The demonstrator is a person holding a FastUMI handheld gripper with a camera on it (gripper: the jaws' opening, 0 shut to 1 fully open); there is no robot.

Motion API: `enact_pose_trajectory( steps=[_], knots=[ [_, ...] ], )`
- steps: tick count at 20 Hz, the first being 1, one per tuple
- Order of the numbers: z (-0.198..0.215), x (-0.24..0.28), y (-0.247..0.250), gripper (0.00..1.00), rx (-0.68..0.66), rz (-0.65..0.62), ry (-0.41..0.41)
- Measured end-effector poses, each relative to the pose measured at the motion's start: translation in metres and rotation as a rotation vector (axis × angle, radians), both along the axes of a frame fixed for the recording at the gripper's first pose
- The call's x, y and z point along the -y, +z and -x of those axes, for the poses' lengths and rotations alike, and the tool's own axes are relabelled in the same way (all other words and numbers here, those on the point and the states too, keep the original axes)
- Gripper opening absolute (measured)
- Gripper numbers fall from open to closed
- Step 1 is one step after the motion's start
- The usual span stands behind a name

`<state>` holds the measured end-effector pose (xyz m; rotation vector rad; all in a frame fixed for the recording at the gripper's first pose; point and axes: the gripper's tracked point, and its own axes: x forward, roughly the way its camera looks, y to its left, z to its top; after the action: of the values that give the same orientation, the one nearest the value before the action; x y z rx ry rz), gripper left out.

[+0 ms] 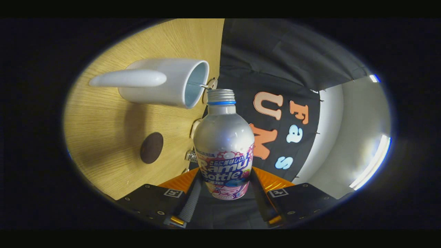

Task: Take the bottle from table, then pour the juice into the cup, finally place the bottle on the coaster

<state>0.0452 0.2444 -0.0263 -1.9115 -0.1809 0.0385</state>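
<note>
Silver aluminium, uncapped: the juice bottle [224,144] sits pinched between the two fingers of my gripper [225,193], one finger pressed on each side of its printed label, its body tipped over so the threaded mouth meets the rim of the white cup [172,82]. A thin stream appears to run from the mouth into the cup's pale interior, though it is too fine to be sure. The cup stands on the wooden table [113,137] with its long handle [129,78] pointing away from the bottle. The dark round coaster [151,147] lies on the same table, near the cup and bare.

My reading is that I am mid-pour, with the coaster step not yet done. The risks from here: the mouth sits right at the cup's edge, so a small drift sideways would send juice down the outside wall and onto the wood; a nudge from the neck could shove or tip the cup; and the smooth metal could twist in my grip if I tilt further.
</note>
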Motion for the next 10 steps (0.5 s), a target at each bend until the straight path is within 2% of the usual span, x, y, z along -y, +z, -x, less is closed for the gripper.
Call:
enact_pose_trajectory(
  steps=[10],
  knots=[
    [-0.0053, 0.0003, 0.0043, 0.74, -0.001, 0.029, -0.008]
  ],
)
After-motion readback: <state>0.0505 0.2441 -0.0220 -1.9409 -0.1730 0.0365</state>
